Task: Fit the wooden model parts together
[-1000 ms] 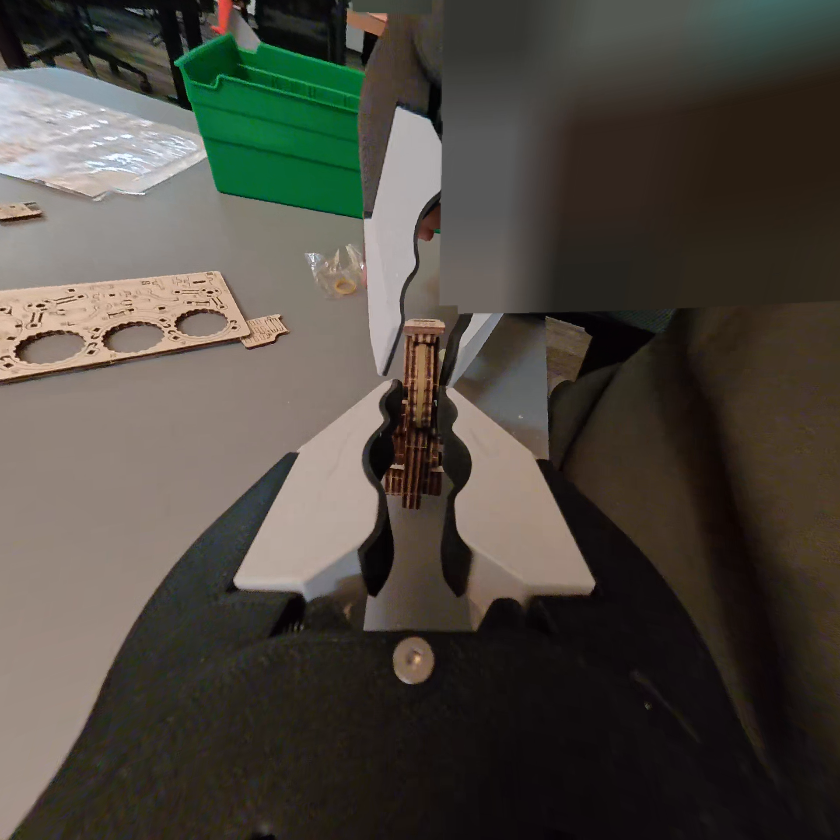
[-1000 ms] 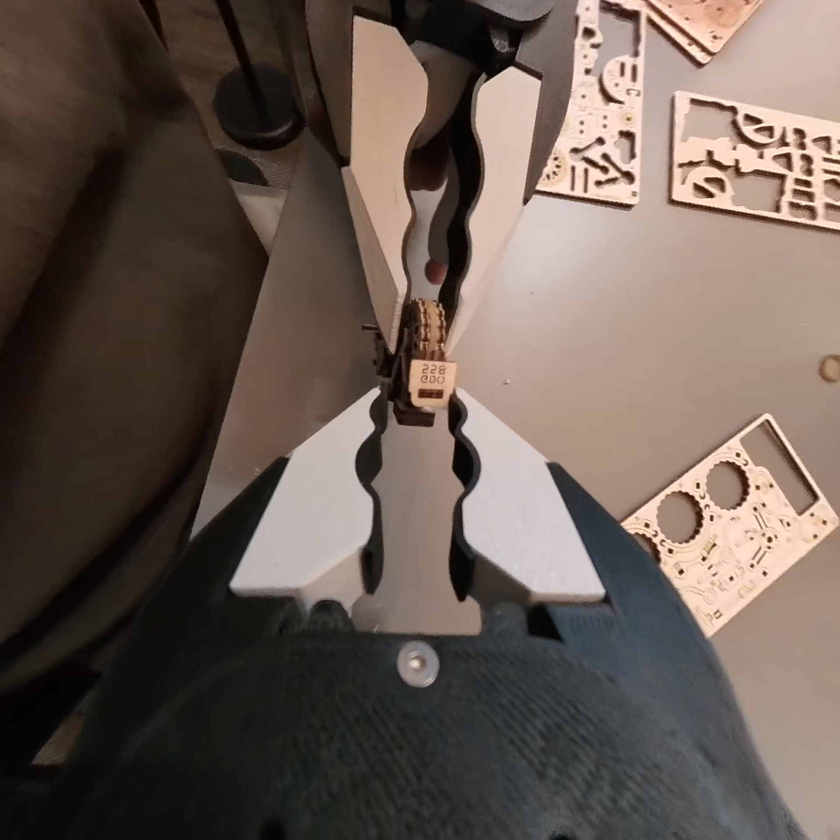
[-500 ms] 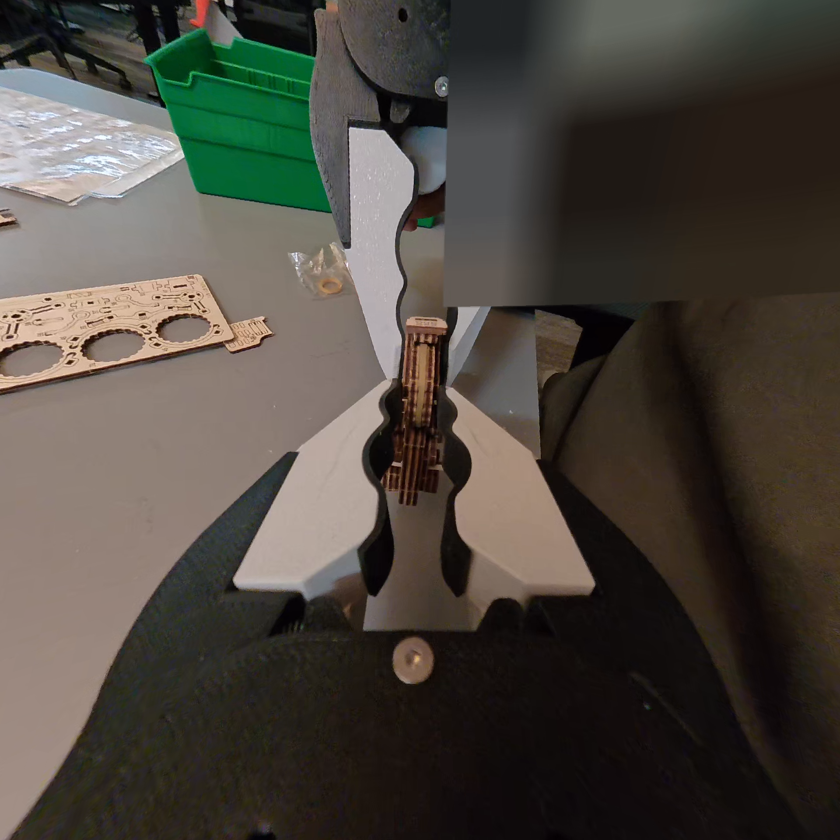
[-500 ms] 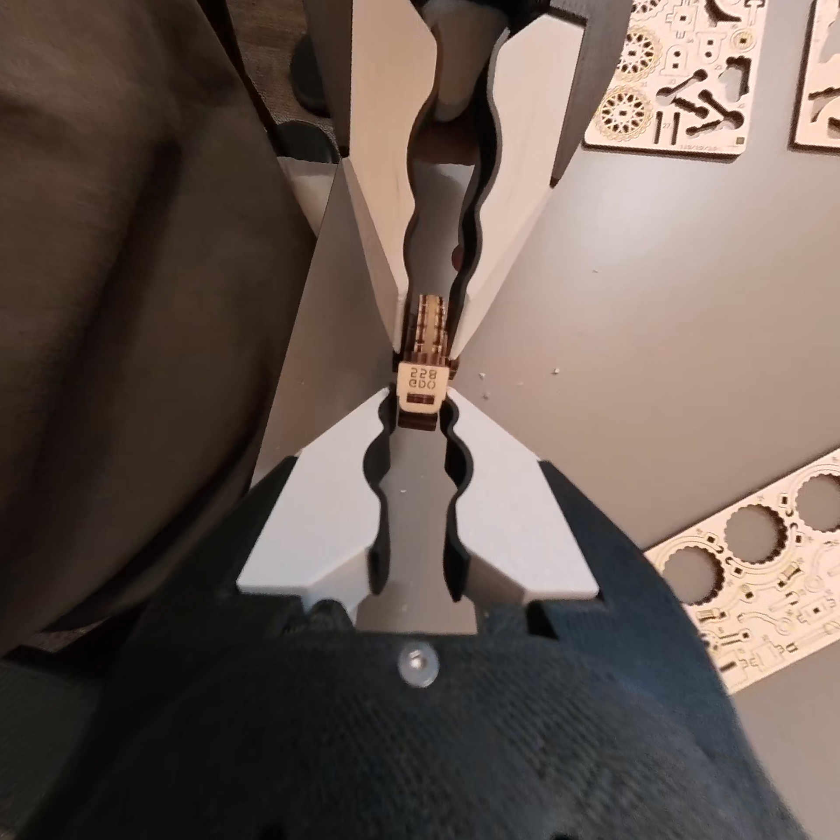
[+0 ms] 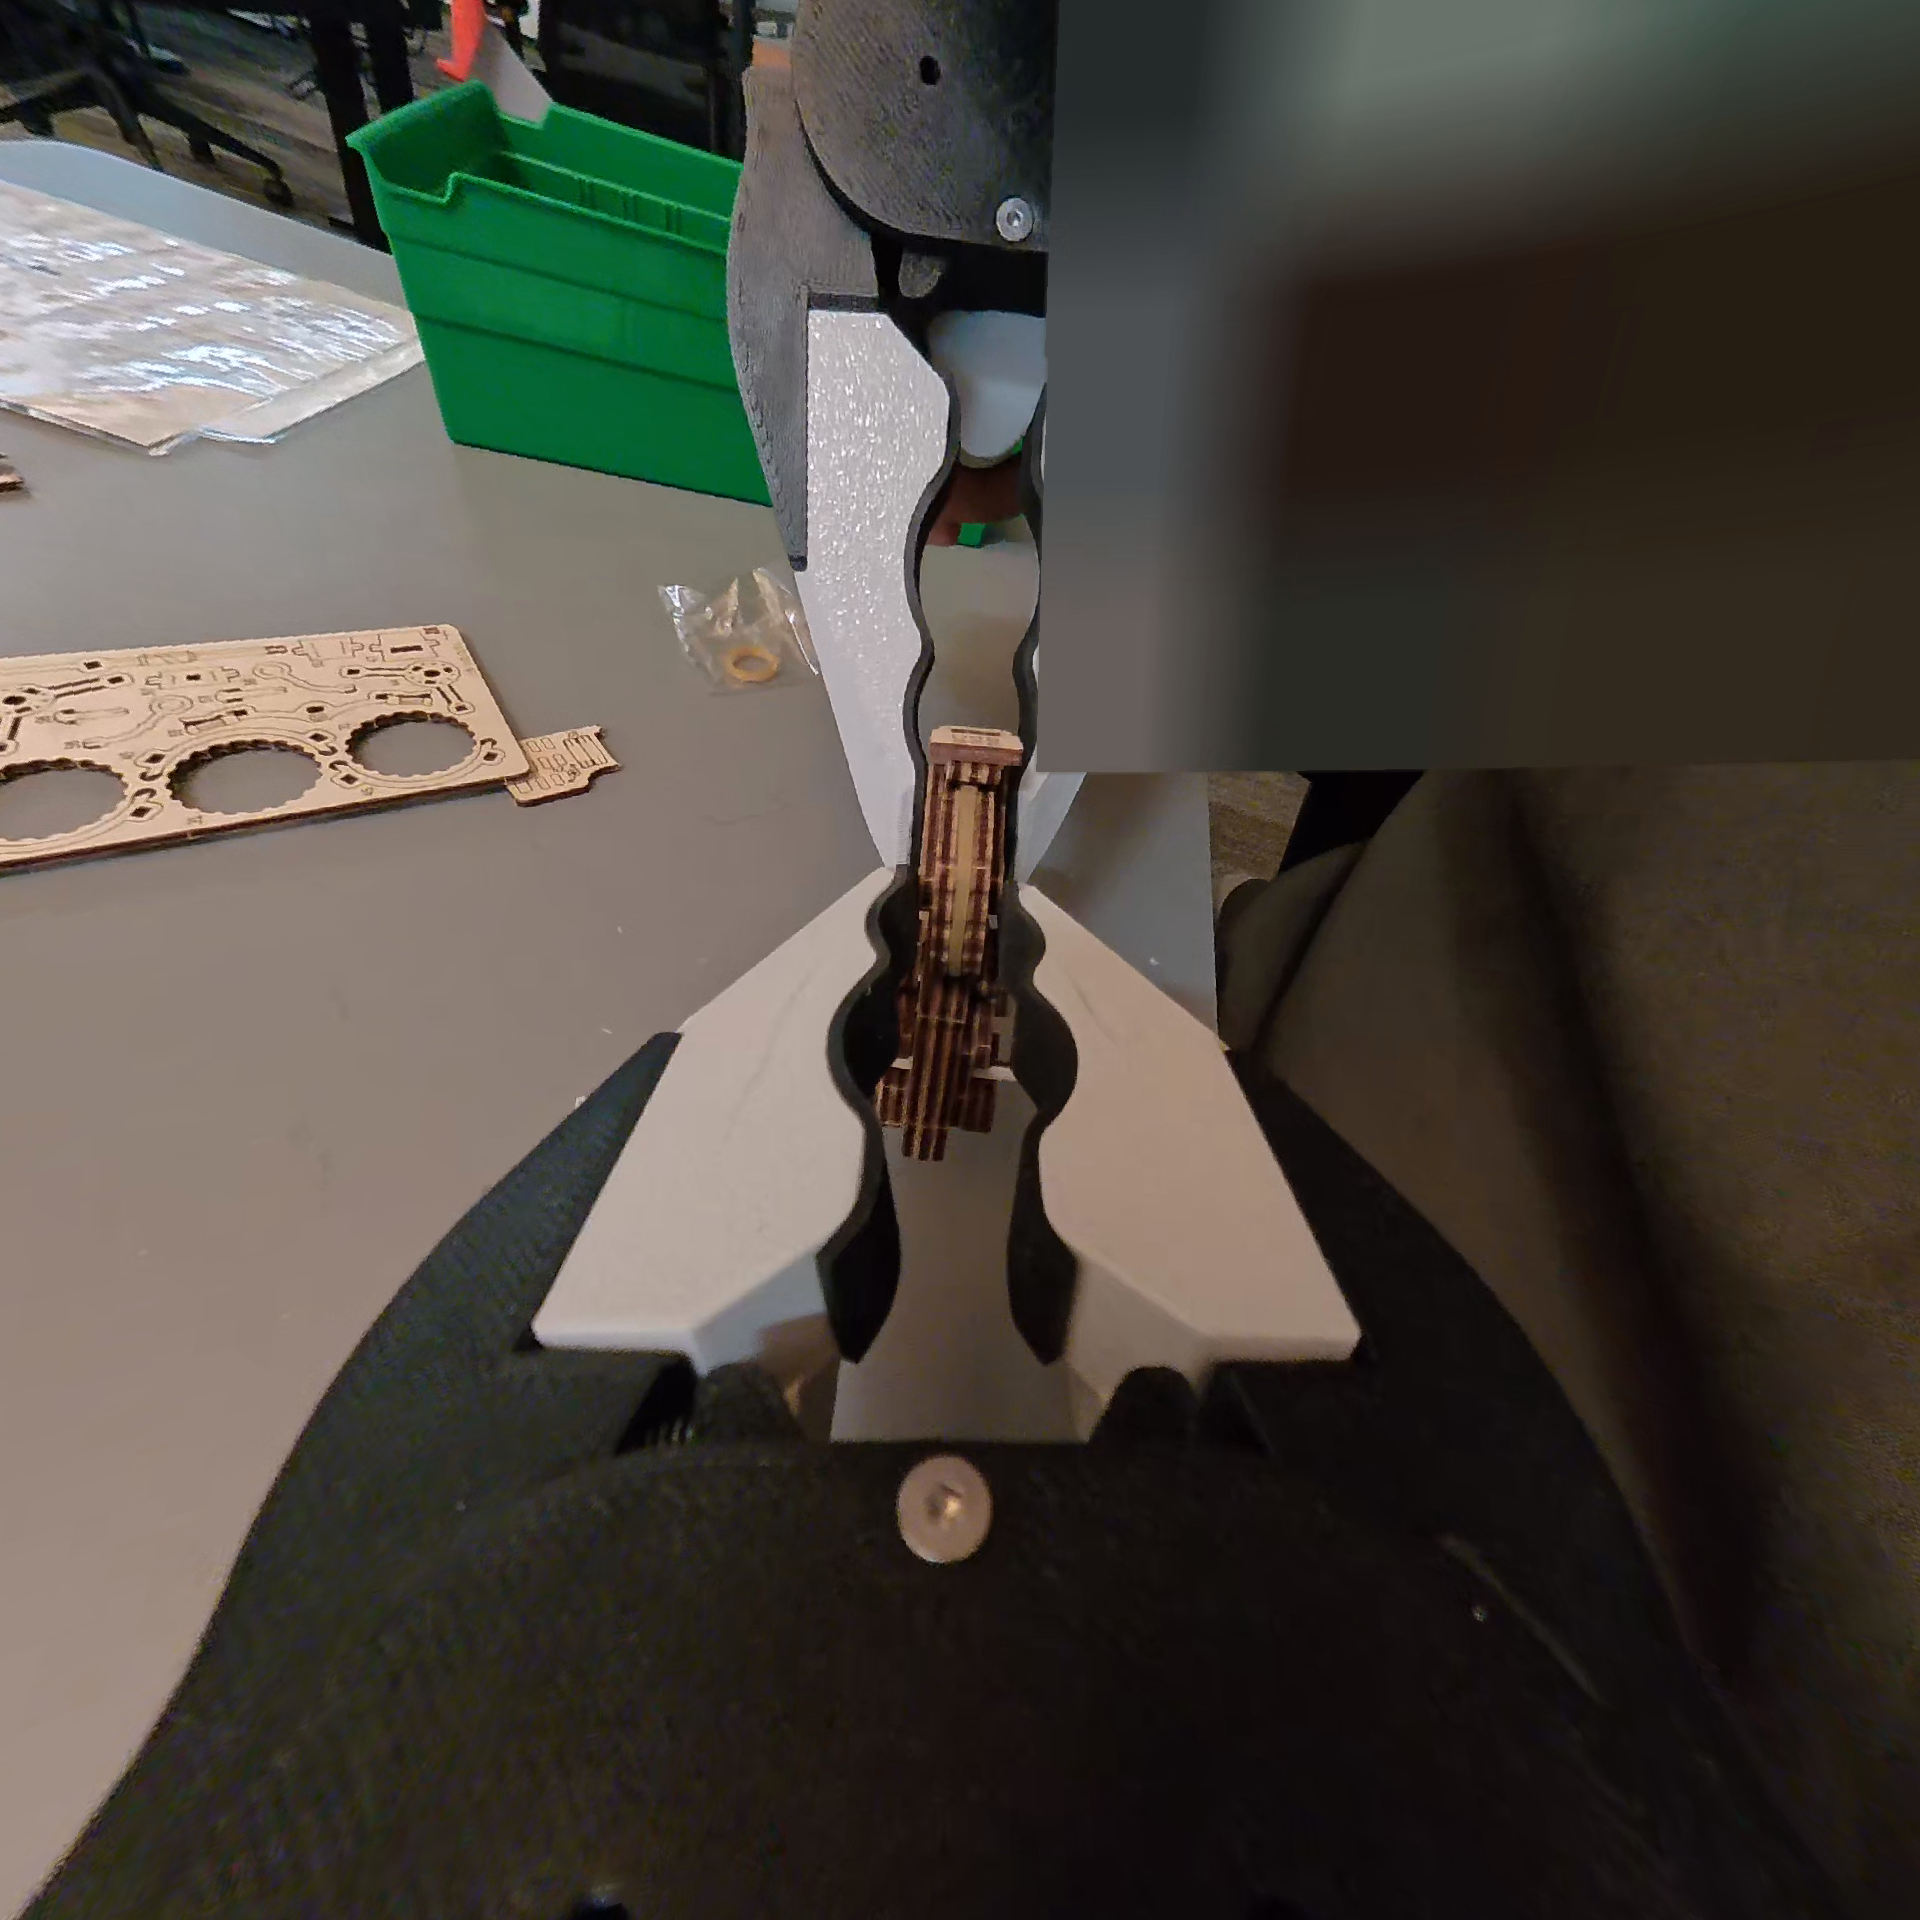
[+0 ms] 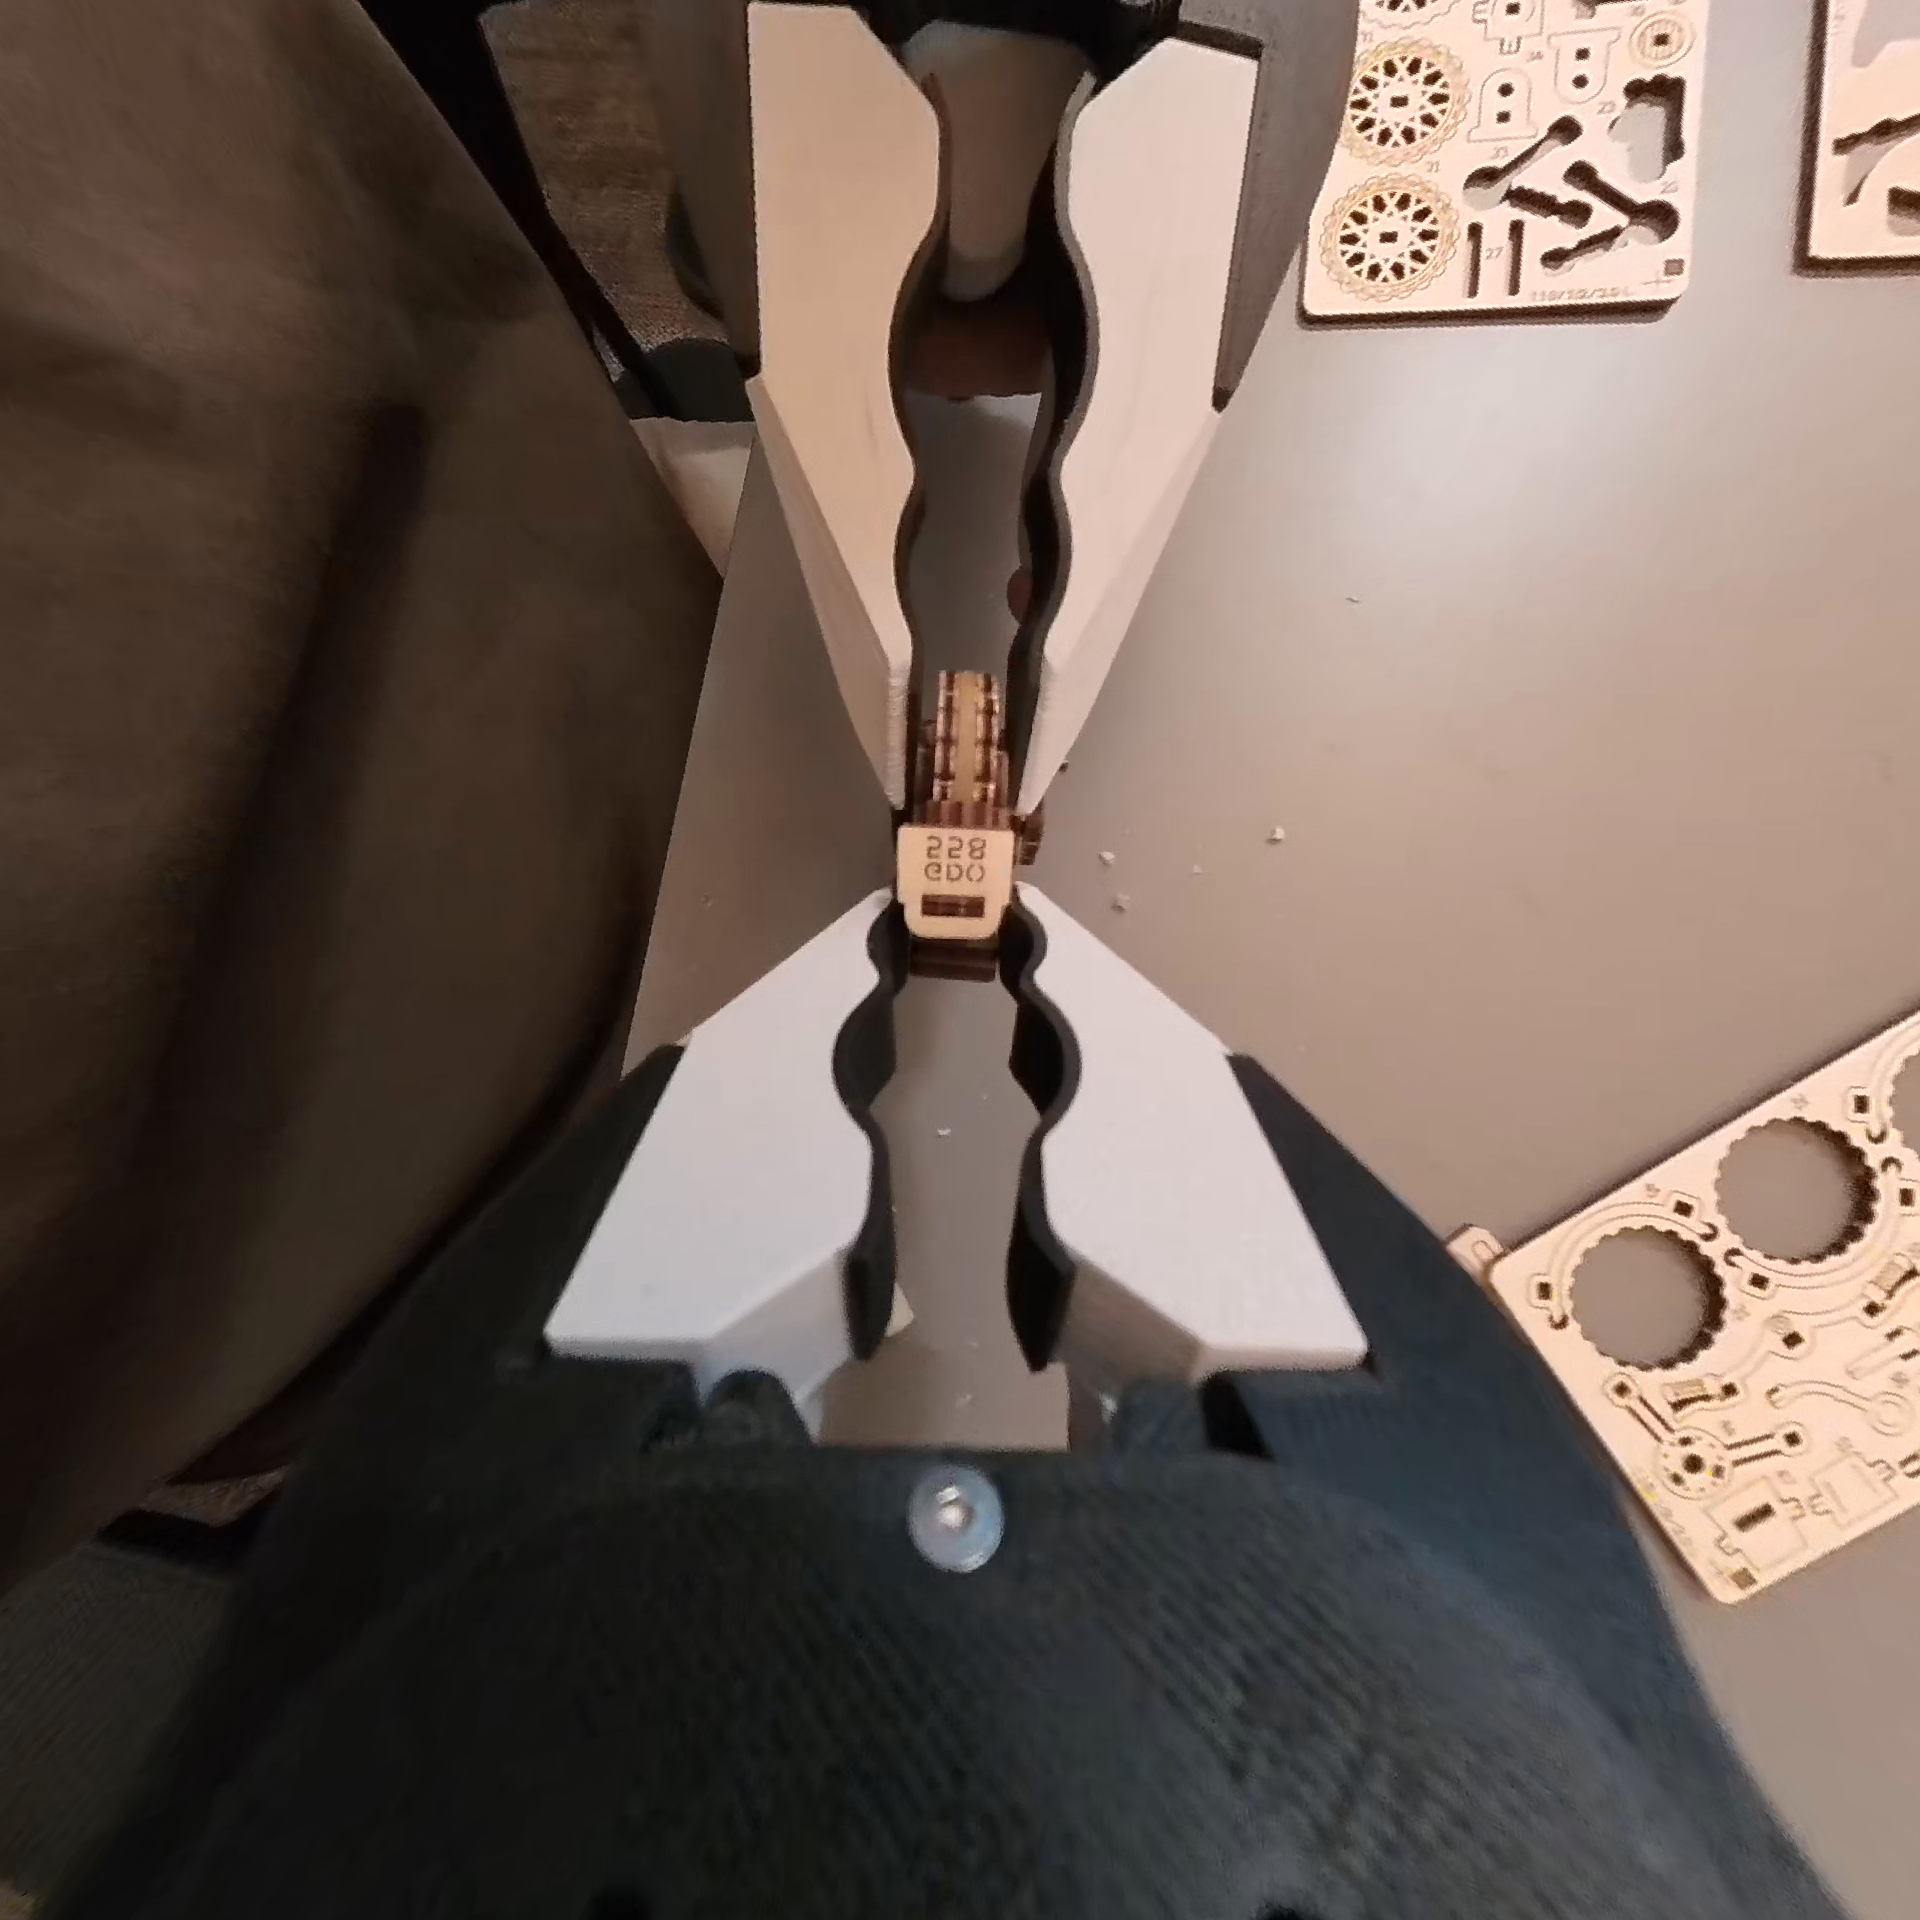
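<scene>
My left gripper [image 5: 954, 894] is shut on a layered brown wooden assembly [image 5: 951, 977] with a pale wheel edge in its middle. My right gripper [image 6: 954, 914] is shut on a small pale wooden plate [image 6: 956, 878] with engraved marks. The two grippers meet tip to tip above the grey table's near edge. The plate lies flat against the far end of the assembly [image 6: 971, 738]. In the left wrist view the right gripper [image 5: 966, 821] comes down from above, and the plate [image 5: 974, 740] shows edge-on at the assembly's top. The left gripper [image 6: 966, 800] also shows opposite in the right wrist view.
A green bin [image 5: 561, 312] stands at the back of the grey table [image 5: 312, 1039]. Around it lie a foil bag [image 5: 156, 332], a wooden sheet with round holes [image 5: 239, 748], a small plastic bag [image 5: 743, 644] and more wooden sheets [image 6: 1486, 156]. A person's clothing [image 6: 260, 727] is close by. Left and right tips are no more than a few centimetres apart.
Both grippers keep their hold. The right gripper has swung straight in line with the left one, and the plate now sits squarer on the assembly's end.
</scene>
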Tool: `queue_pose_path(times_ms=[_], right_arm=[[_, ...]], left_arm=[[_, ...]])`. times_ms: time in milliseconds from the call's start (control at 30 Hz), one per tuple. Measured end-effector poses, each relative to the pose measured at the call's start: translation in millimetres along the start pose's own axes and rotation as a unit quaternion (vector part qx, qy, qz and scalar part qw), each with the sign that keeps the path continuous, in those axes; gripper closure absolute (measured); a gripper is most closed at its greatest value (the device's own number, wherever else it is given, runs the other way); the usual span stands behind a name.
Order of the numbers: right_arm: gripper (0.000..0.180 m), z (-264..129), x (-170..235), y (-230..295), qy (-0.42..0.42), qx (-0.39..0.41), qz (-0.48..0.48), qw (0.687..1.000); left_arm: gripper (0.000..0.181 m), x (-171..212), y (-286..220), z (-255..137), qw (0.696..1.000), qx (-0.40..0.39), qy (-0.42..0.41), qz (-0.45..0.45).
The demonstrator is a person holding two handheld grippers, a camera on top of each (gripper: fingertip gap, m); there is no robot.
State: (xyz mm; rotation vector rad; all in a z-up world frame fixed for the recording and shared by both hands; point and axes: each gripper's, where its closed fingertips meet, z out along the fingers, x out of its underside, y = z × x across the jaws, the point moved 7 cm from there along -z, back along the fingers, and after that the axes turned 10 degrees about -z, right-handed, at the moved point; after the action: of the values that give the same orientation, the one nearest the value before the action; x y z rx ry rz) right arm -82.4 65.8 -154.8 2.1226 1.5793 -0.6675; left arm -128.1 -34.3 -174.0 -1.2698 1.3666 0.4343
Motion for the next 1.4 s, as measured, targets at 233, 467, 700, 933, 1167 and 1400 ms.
queue_pose_path(times_ms=[233,467,700,933,1167,1400], right_arm=[[0.166,1.4,1.4,3.0,0.002,0.010,-0.002,1.000],[0.164,1.2,0.8,3.2,-0.010,0.024,-0.006,1.000],[0.164,0.5,-1.2,4.9,-0.026,0.019,-0.005,0.999],[0.164,1.8,-1.5,6.2,-0.013,0.017,-0.019,1.000],[0.165,3.7,-0.9,7.1,0.005,0.017,-0.036,0.999],[0.165,4.9,-0.3,4.2,0.003,0.024,-0.030,0.999]], left_arm=[[0.167,1.6,-0.4,1.3,1.000,0.006,0.004,-0.001],[0.167,-0.1,-0.1,-1.0,1.000,0.005,0.002,0.006],[0.168,0.8,-2.4,1.1,1.000,0.004,0.006,0.009],[0.168,2.0,-3.0,1.8,1.000,0.007,0.009,0.010],[0.168,4.5,-3.0,3.3,1.000,0.004,0.015,0.013],[0.168,4.8,-0.6,2.6,1.000,0.001,0.014,0.006]])
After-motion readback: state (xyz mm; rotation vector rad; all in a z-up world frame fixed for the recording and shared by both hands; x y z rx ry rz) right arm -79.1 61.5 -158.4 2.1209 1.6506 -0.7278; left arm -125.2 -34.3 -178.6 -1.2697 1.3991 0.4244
